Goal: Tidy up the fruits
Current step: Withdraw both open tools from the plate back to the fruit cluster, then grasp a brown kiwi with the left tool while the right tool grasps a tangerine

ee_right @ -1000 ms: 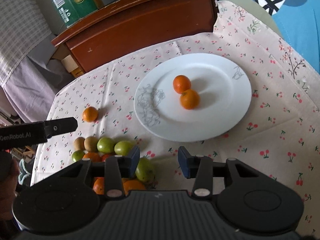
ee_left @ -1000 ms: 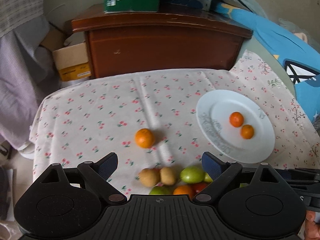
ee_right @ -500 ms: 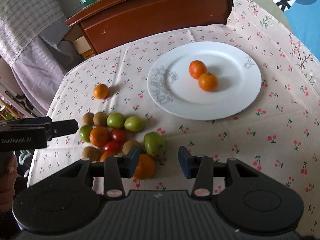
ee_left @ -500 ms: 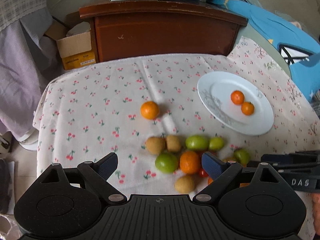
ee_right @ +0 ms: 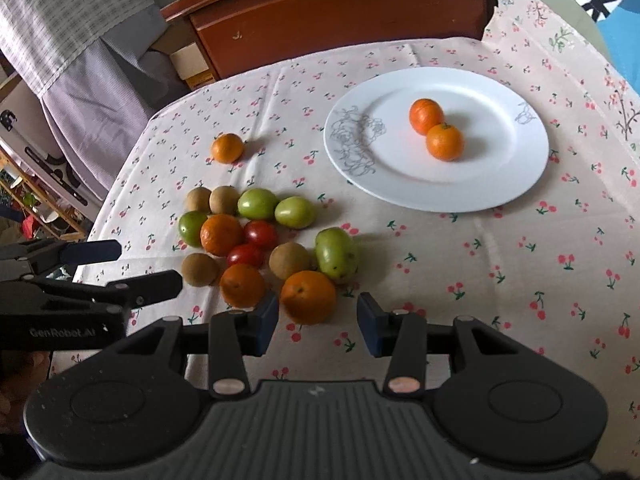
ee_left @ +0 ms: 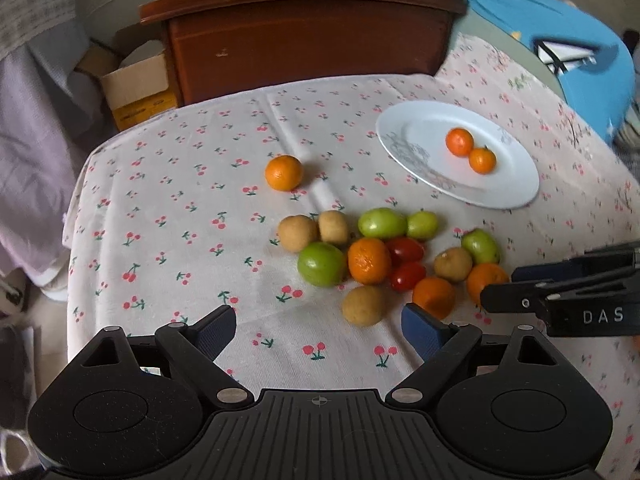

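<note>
Fruits (ee_right: 260, 240) lie in a loose cluster on the cherry-print tablecloth (ee_right: 460, 264), just ahead of both tongs. The nearest orange (ee_right: 308, 297) sits directly in front of the right gripper (ee_right: 317, 322), slightly toward its left pad; the jaws stand at a moderate gap with nothing between them, not touching the fruit. The left gripper (ee_left: 318, 330) hovers over bare cloth at the near-left edge of the cluster, its jaws wide and empty, with a brown fruit (ee_left: 363, 305) just ahead, nearer its right pad. The heap mixes oranges, green tomato-like fruits, two small red tomatoes (ee_right: 260, 235) and several round tan-brown fruits, most touching a neighbour. One orange (ee_left: 283, 172) rests alone, apart from the cluster on its far side. Two more oranges (ee_right: 434, 128) touch each other on a white plate (ee_right: 516, 184) with a grey line drawing, beyond the cluster to the right. Both tongs point steeply down at the table from the near side and stand close side by side, each showing at the edge of the other's view; part of a hand (ee_right: 16, 376) shows behind the left one.
</note>
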A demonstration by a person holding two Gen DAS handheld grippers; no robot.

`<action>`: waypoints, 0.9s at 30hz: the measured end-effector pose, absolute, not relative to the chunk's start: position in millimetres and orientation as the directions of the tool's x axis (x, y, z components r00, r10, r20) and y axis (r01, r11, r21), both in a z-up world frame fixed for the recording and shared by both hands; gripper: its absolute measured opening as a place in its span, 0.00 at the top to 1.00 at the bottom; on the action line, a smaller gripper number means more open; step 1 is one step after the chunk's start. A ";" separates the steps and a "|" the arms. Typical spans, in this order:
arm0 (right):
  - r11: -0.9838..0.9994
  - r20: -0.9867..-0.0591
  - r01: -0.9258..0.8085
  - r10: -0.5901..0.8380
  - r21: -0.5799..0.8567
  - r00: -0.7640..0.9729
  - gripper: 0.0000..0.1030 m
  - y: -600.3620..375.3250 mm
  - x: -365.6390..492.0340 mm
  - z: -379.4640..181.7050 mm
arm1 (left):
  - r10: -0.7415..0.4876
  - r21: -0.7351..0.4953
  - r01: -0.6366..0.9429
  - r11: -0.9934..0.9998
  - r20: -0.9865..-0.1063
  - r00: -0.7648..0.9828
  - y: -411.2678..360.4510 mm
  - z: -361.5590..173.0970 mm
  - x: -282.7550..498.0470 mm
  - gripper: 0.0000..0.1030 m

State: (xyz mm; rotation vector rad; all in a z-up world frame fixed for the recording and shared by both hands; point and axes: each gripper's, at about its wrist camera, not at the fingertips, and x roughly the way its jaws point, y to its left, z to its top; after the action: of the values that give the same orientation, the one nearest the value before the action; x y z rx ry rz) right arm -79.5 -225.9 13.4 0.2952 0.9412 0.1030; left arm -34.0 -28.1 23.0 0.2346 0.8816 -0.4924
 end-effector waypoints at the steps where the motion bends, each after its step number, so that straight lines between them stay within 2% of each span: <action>1: 0.955 -0.782 0.040 0.215 0.293 0.585 0.57 -225.1 -79.0 12.5 | -0.313 0.007 0.510 0.860 -0.783 0.537 -29.7 21.7 -34.7 0.13; 5: 0.958 -0.785 0.040 0.209 0.285 0.583 0.57 -222.6 -77.4 9.8 | -0.317 0.028 0.533 0.846 -0.776 0.545 -34.1 16.6 -33.9 0.18; 7: 0.958 -0.785 0.040 0.207 0.283 0.583 0.57 -221.7 -76.3 8.9 | -0.324 0.025 0.540 0.842 -0.777 0.540 -35.1 13.5 -31.9 0.27; 12: 0.962 -0.782 0.031 0.202 0.271 0.589 0.57 -219.4 -74.7 8.5 | -0.350 -0.012 0.555 0.832 -0.788 0.507 -36.8 5.7 -27.8 0.41; 15: 0.964 -0.781 0.026 0.200 0.266 0.592 0.57 -218.1 -74.0 8.2 | -0.360 -0.011 0.571 0.821 -0.785 0.503 -40.0 3.0 -28.9 0.42; 18: 0.968 -0.782 0.017 0.190 0.249 0.594 0.57 -215.9 -73.6 7.9 | -0.366 -0.001 0.586 0.810 -0.782 0.505 -43.5 0.6 -30.6 0.47; 23: 0.978 -0.783 -0.005 0.172 0.211 0.598 0.62 -210.9 -73.5 8.0 | -0.378 0.011 0.606 0.795 -0.772 0.510 -48.7 0.5 -32.2 0.56; 27: 0.979 -0.782 -0.011 0.170 0.204 0.600 0.69 -209.8 -72.8 7.7 | -0.389 0.002 0.612 0.791 -0.770 0.505 -49.5 1.9 -31.7 0.73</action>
State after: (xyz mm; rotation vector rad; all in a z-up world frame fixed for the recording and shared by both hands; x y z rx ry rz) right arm -72.8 -209.8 7.7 0.1857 0.9234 0.1052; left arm -31.7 -49.5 1.9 0.2905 0.8455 -0.6142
